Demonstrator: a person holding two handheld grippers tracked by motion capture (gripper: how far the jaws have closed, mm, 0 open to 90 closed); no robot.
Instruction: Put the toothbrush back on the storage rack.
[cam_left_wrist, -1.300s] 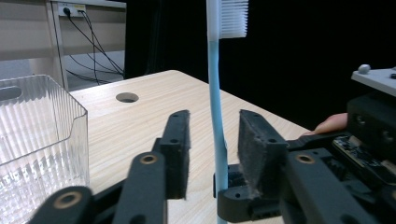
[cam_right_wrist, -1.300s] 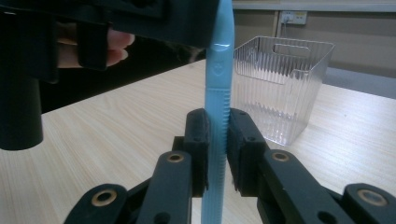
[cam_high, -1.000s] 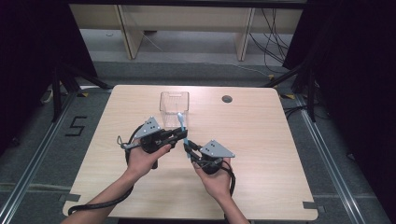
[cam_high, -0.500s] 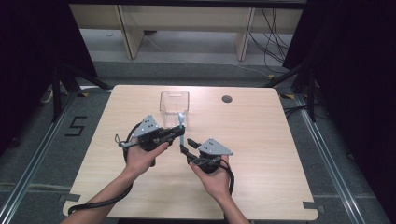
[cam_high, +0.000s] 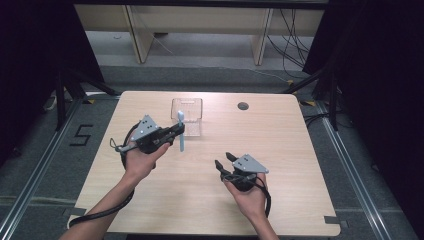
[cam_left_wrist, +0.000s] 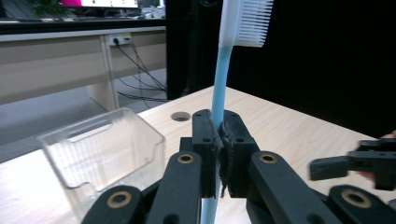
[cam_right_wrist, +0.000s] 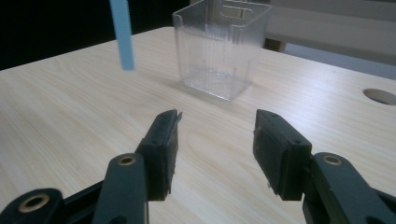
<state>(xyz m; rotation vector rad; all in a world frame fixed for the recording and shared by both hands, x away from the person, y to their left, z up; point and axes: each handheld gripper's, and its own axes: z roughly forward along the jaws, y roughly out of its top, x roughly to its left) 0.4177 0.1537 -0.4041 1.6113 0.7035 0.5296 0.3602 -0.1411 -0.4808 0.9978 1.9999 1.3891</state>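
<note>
Toothbrush (cam_left_wrist: 219, 79), light blue with white bristles at its top, stands upright above the wooden table (cam_high: 300, 150), clamped at mid-handle between the jaws of the left gripper (cam_high: 176, 133). In the high view it hangs just in front of the clear plastic container (cam_high: 187, 117), apart from it, its lower end clear of the tabletop. The table has a round cable hole (cam_high: 243, 106) near its far edge. The ribbed, square-sided container stands upright on the table's far half, beside the left gripper's jaws. The right gripper (cam_high: 224, 161) is held low over the near half of the table, well apart from the toothbrush, its jaws spread with nothing between them.
</note>
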